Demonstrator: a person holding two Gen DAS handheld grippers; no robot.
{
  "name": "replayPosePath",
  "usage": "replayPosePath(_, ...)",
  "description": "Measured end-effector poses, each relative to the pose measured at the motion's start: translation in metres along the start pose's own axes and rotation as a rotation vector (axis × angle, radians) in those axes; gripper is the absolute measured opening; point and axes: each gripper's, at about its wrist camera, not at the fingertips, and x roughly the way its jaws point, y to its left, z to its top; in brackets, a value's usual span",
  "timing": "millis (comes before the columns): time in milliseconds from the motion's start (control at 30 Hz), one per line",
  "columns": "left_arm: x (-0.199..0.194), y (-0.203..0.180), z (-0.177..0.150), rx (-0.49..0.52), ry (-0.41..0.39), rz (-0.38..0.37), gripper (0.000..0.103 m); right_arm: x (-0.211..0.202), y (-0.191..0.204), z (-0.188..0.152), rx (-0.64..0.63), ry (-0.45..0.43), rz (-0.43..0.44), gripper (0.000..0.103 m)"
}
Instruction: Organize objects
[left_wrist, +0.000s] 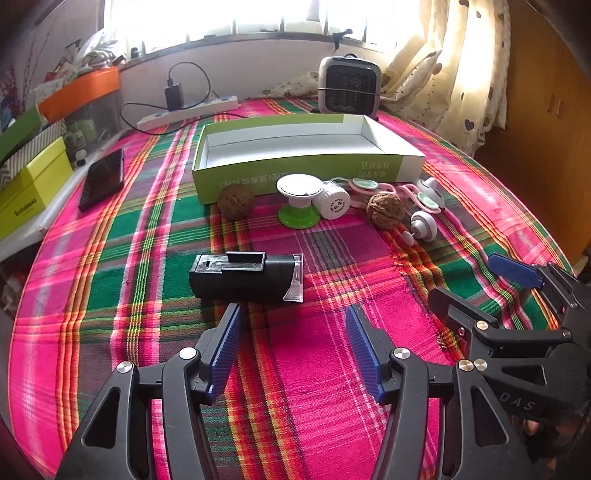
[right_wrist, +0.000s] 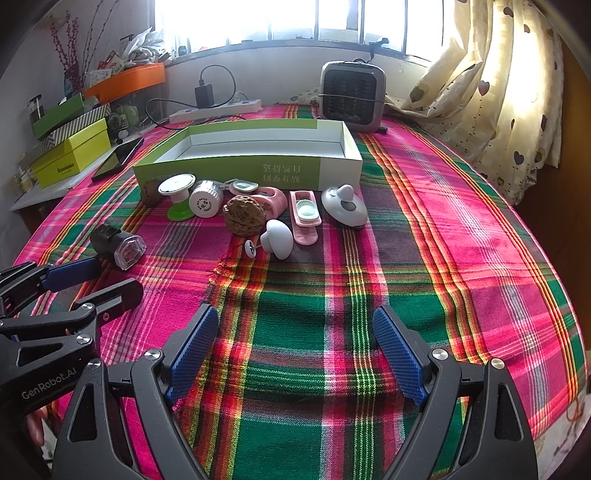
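An open green-and-white box (left_wrist: 306, 147) (right_wrist: 255, 155) lies on the plaid tablecloth, with nothing in it. In front of it sit two walnuts (left_wrist: 235, 201) (left_wrist: 385, 211), a white-and-green stand (left_wrist: 298, 201), a white cap (left_wrist: 334, 203), pink clips (right_wrist: 304, 216) and white knob-shaped pieces (right_wrist: 343, 205) (right_wrist: 277, 238). A black bike light (left_wrist: 247, 277) (right_wrist: 118, 245) lies on its side just beyond my left gripper (left_wrist: 293, 315), which is open and holds nothing. My right gripper (right_wrist: 295, 321) is open over bare cloth, nothing between its fingers.
A small heater (left_wrist: 349, 86) stands behind the box. A power strip with a charger (left_wrist: 186, 110) lies at the back left, a dark phone (left_wrist: 103, 179) at the left. Stacked green and orange boxes (left_wrist: 33, 181) line the left edge. Curtains (right_wrist: 491, 92) hang at the right.
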Motion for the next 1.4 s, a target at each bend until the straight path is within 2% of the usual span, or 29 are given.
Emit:
replayPosePath(100,-0.003,0.007,0.0,0.035,0.018,-0.057,0.055,0.001,-0.002,0.001,-0.005,-0.001,0.006,0.086)
replayPosePath(333,-0.012,0.031,0.003,0.105,0.013,-0.082,0.055,0.002,0.001,0.004,-0.011,-0.004,0.011,0.086)
replayPosePath(467,-0.017,0.041,0.012,0.134,-0.021,-0.086,0.055,0.003,0.001,0.005,-0.011,-0.002,0.012,0.086)
replayPosePath(533,-0.018,0.042,0.017,0.165,-0.04,-0.107,0.055,0.003,0.001,0.005,-0.009,0.0,0.011,0.086)
replayPosePath(633,-0.009,0.041,0.023,0.216,-0.025,-0.123,0.055,0.004,0.001,0.005,-0.005,0.003,0.008,0.086)
replayPosePath(967,0.004,0.039,0.036,0.311,-0.025,-0.184,0.055,0.006,0.001,0.007,0.002,0.016,0.002,0.086)
replayPosePath(1167,0.011,0.047,0.046,0.294,-0.036,-0.231,0.055,0.006,0.001,0.007,0.007,0.019,-0.005,0.086)
replayPosePath(1300,0.016,0.053,0.043,0.252,0.021,-0.331,0.055,0.007,0.001,0.008,0.013,0.02,-0.009,0.086)
replayPosePath(1400,0.014,0.051,0.037,0.273,0.023,-0.315,0.055,0.007,0.001,0.009,0.016,0.019,-0.013,0.086)
